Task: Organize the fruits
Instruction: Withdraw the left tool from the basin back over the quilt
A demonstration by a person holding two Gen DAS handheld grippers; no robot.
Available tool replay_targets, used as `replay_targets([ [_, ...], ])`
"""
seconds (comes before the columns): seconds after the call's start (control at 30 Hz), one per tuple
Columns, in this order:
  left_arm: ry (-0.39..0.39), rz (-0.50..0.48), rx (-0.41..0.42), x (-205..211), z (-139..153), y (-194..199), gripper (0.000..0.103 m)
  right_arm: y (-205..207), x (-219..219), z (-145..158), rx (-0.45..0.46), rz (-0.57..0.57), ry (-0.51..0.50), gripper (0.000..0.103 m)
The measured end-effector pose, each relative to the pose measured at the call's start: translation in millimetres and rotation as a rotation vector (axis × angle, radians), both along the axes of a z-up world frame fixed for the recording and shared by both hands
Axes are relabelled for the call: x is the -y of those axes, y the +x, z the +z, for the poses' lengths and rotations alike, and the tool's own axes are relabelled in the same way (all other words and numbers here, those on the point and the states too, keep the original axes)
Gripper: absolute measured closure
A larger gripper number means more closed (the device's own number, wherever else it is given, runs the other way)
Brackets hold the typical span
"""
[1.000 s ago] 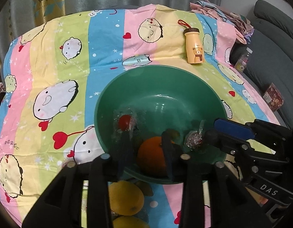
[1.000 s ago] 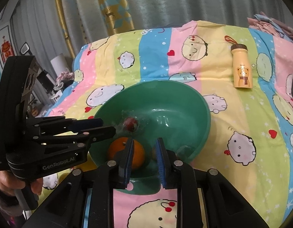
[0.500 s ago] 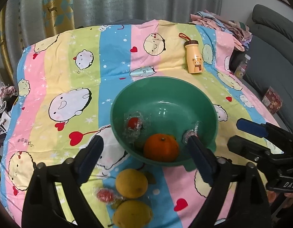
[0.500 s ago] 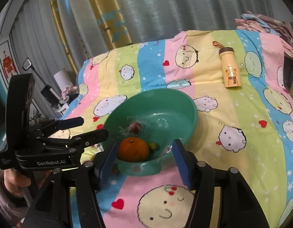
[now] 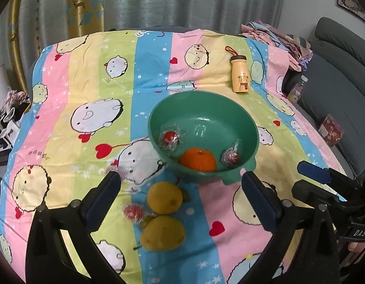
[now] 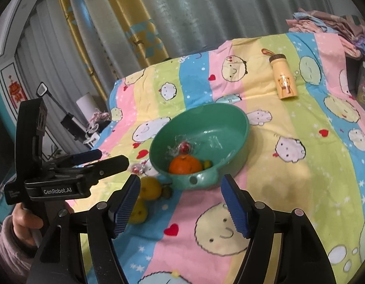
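A green bowl (image 5: 203, 108) stands mid-table and holds an orange (image 5: 198, 159) and two red fruits in clear wrap (image 5: 170, 137) (image 5: 231, 157). In front of it on the cloth lie two yellow fruits (image 5: 164, 197) (image 5: 162, 233) and another wrapped red fruit (image 5: 133, 211). My left gripper (image 5: 180, 177) hovers short of the bowl, its jaws opening wide with nothing between them. My right gripper (image 6: 180, 181) is also opening and empty, just before the bowl (image 6: 229, 111) and its orange (image 6: 184, 164). A small green fruit (image 6: 207, 164) lies beside that orange.
A yellow bear bottle (image 5: 240, 75) lies on the cartoon cloth behind the bowl. Folded clothes (image 5: 277, 35) are piled at the far right corner, and a grey sofa (image 5: 336, 90) runs along the right. Curtains hang behind. A hand (image 6: 23, 220) holds the left gripper (image 6: 112, 157).
Both grippers have let go inside the bowl, opened wide and pulled back and upward. The orange and a wrapped red fruit now lie free in the bowl.
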State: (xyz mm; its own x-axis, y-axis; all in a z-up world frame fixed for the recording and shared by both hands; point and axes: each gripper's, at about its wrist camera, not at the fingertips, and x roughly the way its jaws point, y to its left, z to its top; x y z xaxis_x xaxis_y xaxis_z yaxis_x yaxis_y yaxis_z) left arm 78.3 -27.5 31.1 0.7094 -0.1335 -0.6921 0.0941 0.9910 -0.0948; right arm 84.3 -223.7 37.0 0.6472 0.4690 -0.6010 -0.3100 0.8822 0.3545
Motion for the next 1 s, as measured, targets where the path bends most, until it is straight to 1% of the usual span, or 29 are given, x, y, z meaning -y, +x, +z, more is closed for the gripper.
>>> replay_targets([
  [0.13,-0.01,0.016,-0.022,-7,-5,-13,0.001,-10,-2,-4,-0.021,0.005,-0.004,0.032],
  [0.33,-0.019,0.028,-0.032,-14,-8,-32,0.001,-23,-11,-8,-0.044,0.028,-0.016,0.032],
  [0.67,-0.04,0.059,-0.064,-30,-19,-52,0.001,-37,-29,-9,-0.065,0.067,-0.034,0.032],
  [0.8,-0.062,0.072,-0.086,-40,-26,-58,0.001,-39,-39,-12,-0.076,0.088,-0.046,0.032],
  [0.9,-0.092,0.09,-0.101,-53,-32,-66,0.001,-41,-45,-14,-0.087,0.106,-0.055,0.032],
  [1.0,-0.13,0.139,-0.121,-75,-41,-75,0.001,-43,-53,-20,-0.102,0.127,-0.066,0.032],
])
